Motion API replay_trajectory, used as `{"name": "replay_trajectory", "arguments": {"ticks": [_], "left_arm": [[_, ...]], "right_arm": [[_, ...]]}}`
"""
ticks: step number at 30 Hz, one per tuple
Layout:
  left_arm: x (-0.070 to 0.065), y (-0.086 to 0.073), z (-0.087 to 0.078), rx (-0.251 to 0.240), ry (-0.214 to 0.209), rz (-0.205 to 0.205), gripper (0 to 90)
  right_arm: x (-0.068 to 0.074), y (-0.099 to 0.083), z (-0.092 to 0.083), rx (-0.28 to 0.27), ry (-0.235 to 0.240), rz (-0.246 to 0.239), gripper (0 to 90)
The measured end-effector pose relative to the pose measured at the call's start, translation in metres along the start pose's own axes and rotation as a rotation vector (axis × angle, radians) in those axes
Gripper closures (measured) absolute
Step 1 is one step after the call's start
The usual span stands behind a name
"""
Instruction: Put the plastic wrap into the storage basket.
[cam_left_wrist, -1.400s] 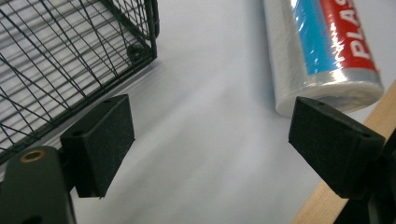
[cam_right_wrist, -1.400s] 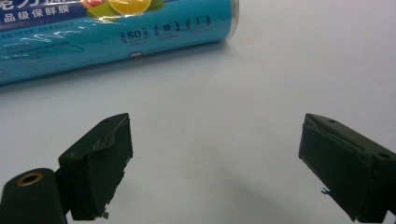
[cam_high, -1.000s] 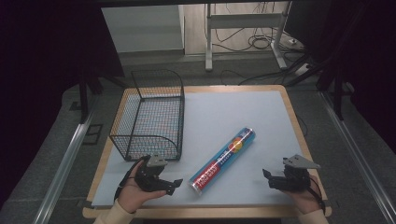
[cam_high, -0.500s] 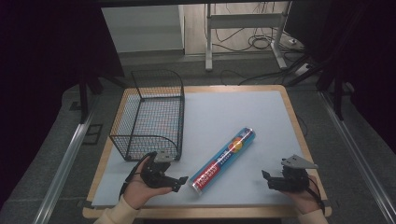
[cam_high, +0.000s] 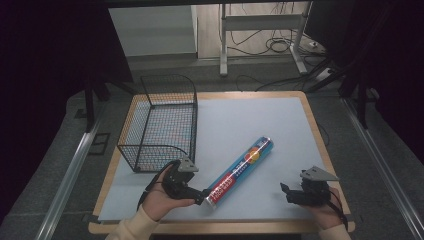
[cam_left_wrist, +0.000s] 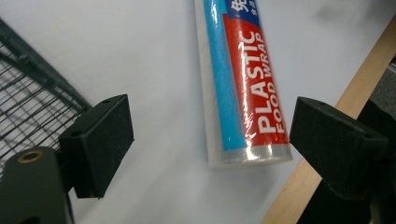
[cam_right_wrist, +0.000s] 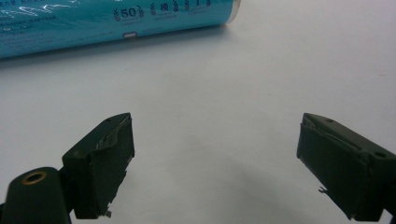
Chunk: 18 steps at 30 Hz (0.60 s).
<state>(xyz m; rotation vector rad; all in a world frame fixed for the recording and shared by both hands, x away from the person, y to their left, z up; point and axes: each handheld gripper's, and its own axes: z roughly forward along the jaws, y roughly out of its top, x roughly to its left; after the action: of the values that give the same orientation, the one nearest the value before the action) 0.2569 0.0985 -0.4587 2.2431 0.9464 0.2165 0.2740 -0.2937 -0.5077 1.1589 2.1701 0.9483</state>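
A roll of plastic food wrap (cam_high: 240, 170) in a red and blue sleeve lies diagonally on the pale blue mat (cam_high: 250, 125). Its near end (cam_left_wrist: 247, 140) sits between my left gripper's wide-apart jaws, untouched by either. My left gripper (cam_high: 200, 194) is open at that near end, beside the front corner of the black wire basket (cam_high: 160, 120). My right gripper (cam_high: 287, 192) is open at the front right, low over bare mat. In the right gripper view the roll's blue side (cam_right_wrist: 116, 18) lies beyond its jaws (cam_right_wrist: 215, 168).
The wire basket (cam_left_wrist: 28, 93) stands at the left of the table, close to my left gripper's left jaw. The wooden table edge (cam_left_wrist: 327, 121) runs just past the roll's near end. The mat's middle and right offer free room.
My left gripper has moved right and forward, bringing its open jaws around the roll's near end. The right gripper has hardly moved.
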Motion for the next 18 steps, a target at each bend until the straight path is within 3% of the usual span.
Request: {"name": "replay_trajectory", "arguments": {"ticks": [6, 18], "left_arm": [[-0.006, 0.008, 0.004, -0.019, 0.003, 0.012, 14.0], [-0.017, 0.022, 0.017, -0.003, -0.016, 0.029, 14.0]], "right_arm": [[0.000, 0.000, 0.000, -0.002, -0.003, 0.001, 11.4], [0.000, 0.000, 0.000, 0.001, -0.005, -0.004, 11.4]]}}
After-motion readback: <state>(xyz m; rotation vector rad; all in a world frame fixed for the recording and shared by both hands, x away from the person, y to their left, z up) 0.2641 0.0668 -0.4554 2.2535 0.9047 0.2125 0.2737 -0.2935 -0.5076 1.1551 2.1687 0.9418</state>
